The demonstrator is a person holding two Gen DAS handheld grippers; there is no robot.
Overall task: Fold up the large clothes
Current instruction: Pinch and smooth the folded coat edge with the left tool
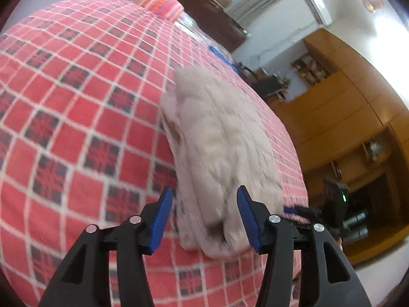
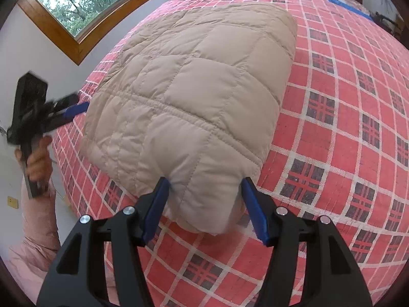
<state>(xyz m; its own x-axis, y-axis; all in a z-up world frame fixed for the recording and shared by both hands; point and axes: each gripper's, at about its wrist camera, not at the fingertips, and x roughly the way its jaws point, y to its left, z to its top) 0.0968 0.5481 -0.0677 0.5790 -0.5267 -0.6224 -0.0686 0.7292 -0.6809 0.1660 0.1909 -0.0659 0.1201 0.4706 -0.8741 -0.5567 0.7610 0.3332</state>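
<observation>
A beige quilted jacket (image 2: 194,89) lies folded into a thick bundle on the red checked bedspread (image 2: 332,128). In the right wrist view my right gripper (image 2: 205,179) is open, its blue pads standing on either side of the bundle's near corner. In the left wrist view, which is blurred, the jacket (image 1: 217,140) stretches away, and my left gripper (image 1: 204,189) is open around its near end. The right wrist view also shows the left gripper (image 2: 69,110), held by a hand (image 2: 38,158), at the bundle's left edge.
A striped orange pillow (image 1: 163,2) lies at the head of the bed, with a blue strip (image 2: 347,6) near the far edge. Wooden cupboards (image 1: 332,128) stand beyond the bed's side. A window (image 2: 76,2) is in the wall, and a pink sleeve (image 2: 38,230) shows low on the left.
</observation>
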